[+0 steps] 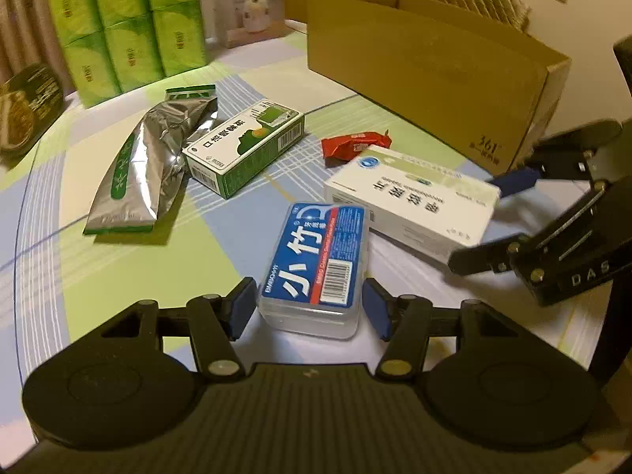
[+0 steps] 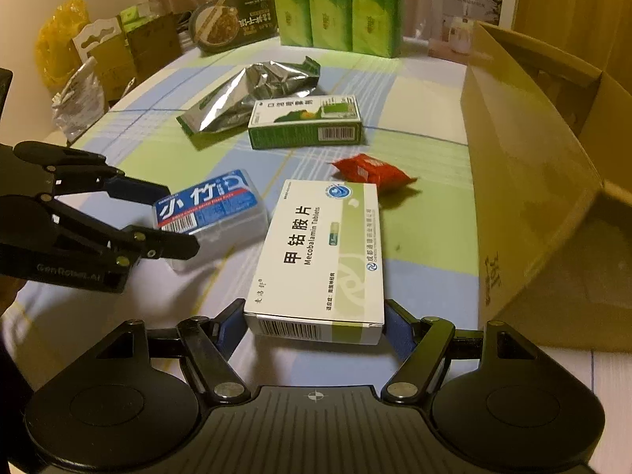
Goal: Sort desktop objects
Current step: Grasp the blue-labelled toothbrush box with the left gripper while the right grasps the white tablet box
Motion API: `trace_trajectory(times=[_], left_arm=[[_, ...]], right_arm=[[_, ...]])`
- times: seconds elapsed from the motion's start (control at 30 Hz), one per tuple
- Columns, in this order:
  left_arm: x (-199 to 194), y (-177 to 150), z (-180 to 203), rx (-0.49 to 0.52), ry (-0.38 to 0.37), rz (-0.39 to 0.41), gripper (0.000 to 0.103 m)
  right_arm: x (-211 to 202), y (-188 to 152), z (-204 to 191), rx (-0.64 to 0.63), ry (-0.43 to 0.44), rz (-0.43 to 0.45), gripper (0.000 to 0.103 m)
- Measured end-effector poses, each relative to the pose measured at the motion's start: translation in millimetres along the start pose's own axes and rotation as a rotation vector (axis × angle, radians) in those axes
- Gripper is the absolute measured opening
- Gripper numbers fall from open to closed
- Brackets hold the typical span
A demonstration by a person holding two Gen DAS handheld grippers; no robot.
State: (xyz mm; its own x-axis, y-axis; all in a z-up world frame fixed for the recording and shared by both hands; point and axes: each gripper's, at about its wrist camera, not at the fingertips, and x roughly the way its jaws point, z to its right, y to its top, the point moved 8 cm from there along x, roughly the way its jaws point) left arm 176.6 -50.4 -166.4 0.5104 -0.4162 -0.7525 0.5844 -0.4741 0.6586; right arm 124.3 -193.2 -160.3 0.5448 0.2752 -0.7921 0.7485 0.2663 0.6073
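Warm, yellowish indoor light, moderately dim, both views. Source seems overhead: short soft shadows fall toward camera under silver foil pouch (image 1: 148,166) and green box (image 1: 245,148). Crinkled foil throws bright glare patches. Clear plastic case (image 1: 316,264) shows faint sheen on lid. Strong fisheye bending: table edge curves, cardboard box (image 2: 529,181) wall bows; black vignette fills corners. Motion blur smears right gripper (image 1: 493,221) in left view; left gripper (image 2: 177,217) slightly soft in right view. Background tissue packs (image 1: 126,23) soft, noisy.
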Motion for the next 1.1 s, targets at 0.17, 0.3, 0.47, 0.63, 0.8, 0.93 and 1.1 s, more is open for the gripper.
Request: trace_trajectory(times=[0.17,0.3,0.47,0.63,0.8,0.93,1.1], left_arm=[[5,1,7,0.005,0.022,0.014,0.057],[12,3,5,-0.001,0.029,0.016,0.058],[17,3,5,-0.005,0.029,0.011,0.057],[12,-2,3,-0.033,0.044,-0.015,0.054],[11,-4,4,-0.025,0.058,-0.007,0.054],[14,-2,4,-0.027,0.057,-0.004,0.054],[19,-4,4,-0.017,0.068,-0.014,0.055]], right_arm=[[3,-3,1,0.005,0.007,-0.002,0.076],[5,-3,1,0.009,0.004,0.000,0.082],[11,-1,1,0.019,0.007,-0.004,0.082],[14,4,-1,0.020,0.008,0.004,0.082],[17,9,-1,0.018,0.003,0.008,0.082],[20,13,-1,0.023,-0.001,0.012,0.082],[27,16,-1,0.020,-0.016,0.010,0.082]])
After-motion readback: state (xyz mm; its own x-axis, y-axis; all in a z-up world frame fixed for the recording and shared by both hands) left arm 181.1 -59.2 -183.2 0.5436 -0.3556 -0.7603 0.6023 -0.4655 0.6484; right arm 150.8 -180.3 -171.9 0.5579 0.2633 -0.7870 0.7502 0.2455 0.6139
